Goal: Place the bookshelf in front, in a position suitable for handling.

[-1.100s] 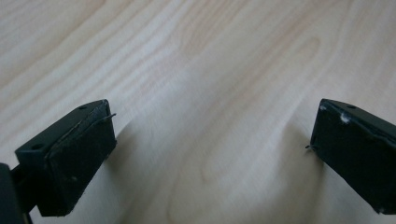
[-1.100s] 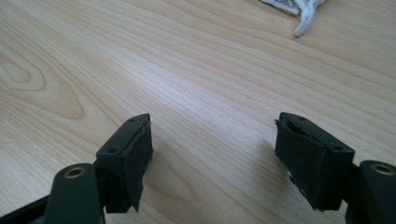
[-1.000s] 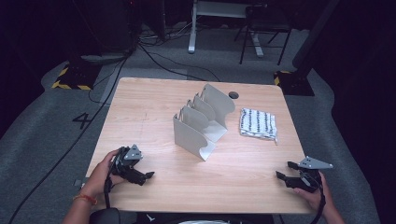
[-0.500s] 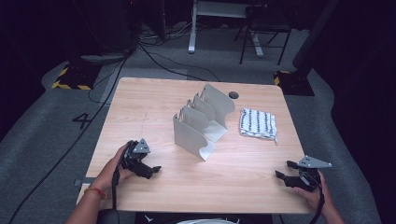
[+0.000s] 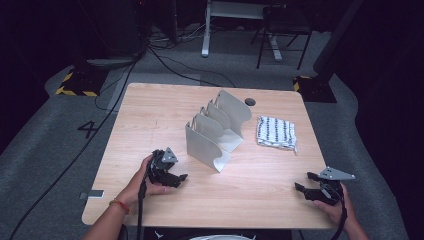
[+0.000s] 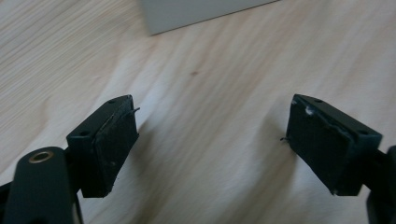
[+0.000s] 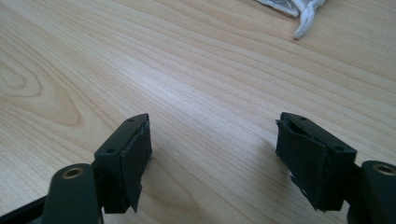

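Observation:
A grey-white rack of several curved dividers [image 5: 216, 129] stands in the middle of the wooden table [image 5: 150, 115]. To its right lies a folded black-and-white patterned cloth [image 5: 275, 132]. My left gripper [image 5: 176, 176] is held low over the table just left of the rack's front end, open with nothing between its pads [image 6: 114, 144]; the rack's base [image 6: 196, 11] shows at the top of the left gripper view. My right gripper [image 5: 304, 181] sits near the front right corner, open and empty, with the cloth's frayed corner [image 7: 299, 9] ahead of it.
A small dark round hole [image 5: 250, 102] lies near the table's far edge. Cables [image 5: 170, 55], a chair [image 5: 280, 30] and a stand's legs sit on the floor beyond the table. Bare wood stretches between the two grippers.
My left gripper has moved to the right and slightly forward, toward the rack's front end. The right gripper has stayed in place.

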A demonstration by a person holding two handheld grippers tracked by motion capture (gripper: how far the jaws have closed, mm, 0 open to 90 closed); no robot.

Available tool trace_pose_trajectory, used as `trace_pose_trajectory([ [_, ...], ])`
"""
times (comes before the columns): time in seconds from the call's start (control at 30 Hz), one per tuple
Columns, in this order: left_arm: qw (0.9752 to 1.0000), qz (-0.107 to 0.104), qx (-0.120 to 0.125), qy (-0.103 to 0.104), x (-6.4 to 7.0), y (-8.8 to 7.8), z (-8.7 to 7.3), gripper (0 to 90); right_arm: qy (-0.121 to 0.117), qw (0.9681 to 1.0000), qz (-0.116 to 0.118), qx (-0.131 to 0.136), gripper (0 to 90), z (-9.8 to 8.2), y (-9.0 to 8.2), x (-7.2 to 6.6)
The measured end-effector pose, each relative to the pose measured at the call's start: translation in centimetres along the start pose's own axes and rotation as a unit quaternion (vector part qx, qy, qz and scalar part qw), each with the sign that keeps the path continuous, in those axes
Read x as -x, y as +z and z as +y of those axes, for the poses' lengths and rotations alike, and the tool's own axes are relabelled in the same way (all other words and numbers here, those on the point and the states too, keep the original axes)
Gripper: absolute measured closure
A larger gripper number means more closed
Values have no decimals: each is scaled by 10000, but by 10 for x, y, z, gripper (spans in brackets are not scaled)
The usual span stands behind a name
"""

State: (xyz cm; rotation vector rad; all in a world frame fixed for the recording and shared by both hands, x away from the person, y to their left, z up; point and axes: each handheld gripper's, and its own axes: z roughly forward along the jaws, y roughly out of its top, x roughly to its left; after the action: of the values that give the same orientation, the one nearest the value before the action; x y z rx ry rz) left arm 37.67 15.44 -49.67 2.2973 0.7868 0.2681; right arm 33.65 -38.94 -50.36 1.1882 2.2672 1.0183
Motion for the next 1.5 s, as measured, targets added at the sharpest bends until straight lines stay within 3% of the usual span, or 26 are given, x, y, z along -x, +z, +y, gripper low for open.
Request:
trace_pose_trajectory([
  [0.03, 9998, -143, 82, 60, 4, -1, 1, 169, -9, 10000, -3, 4, 269, 0, 0, 0],
  [0.1, 9997, -108, 126, 186, 14, -3, 6, 225, -14, 10000, -6, -1, 266, 0, 0, 0],
  [0.17, 9991, -262, 279, 200, 24, -6, 11, 230, -11, 10000, -21, -6, 263, 1, 1, 0],
  [0.2, 9991, -262, 279, 200, 24, -6, 11, 233, -11, 10000, -21, -6, 263, 1, 1, 0],
  [0.27, 9984, -238, 447, 253, 37, -8, 18, 237, -96, 9999, -71, -6, 274, 2, 0, -1],
  [0.43, 9988, -289, 297, 278, 42, -4, 18, 238, -195, 9996, -209, 5, 345, 5, 0, -2],
  [0.6, 9995, -246, 138, 141, 34, 4, 12, 238, -229, 9986, -110, 470, 420, 17, -8, -5],
  [0.67, 9996, -233, 145, 103, 33, 5, 11, 238, -272, 9982, -66, 530, 429, 21, -9, -7],
  [0.77, 9998, -130, 132, 88, 33, 6, 11, 237, -522, 9962, -107, 694, 477, 38, -8, -14],
  [1.1, 9998, -103, 138, 130, 37, 5, 10, 259, -795, 9938, 79, 776, 528, 78, 15, -22],
  [1.2, 9995, -80, 201, 234, 44, 2, 15, 278, -722, 9920, 167, 1018, 529, 105, 20, -23],
  [1.3, 9995, -92, 203, 236, 48, 2, 16, 277, -712, 9920, 263, 1010, 544, 130, 27, -25],
  [1.4, 9996, -69, 133, 250, 48, 4, 16, 275, -840, 9898, 267, 1123, 562, 145, 29, -28],
  [1.5, 9997, -97, 153, 144, 49, 7, 15, 275, -996, 9868, 253, 1249, 566, 174, 38, -34],
])
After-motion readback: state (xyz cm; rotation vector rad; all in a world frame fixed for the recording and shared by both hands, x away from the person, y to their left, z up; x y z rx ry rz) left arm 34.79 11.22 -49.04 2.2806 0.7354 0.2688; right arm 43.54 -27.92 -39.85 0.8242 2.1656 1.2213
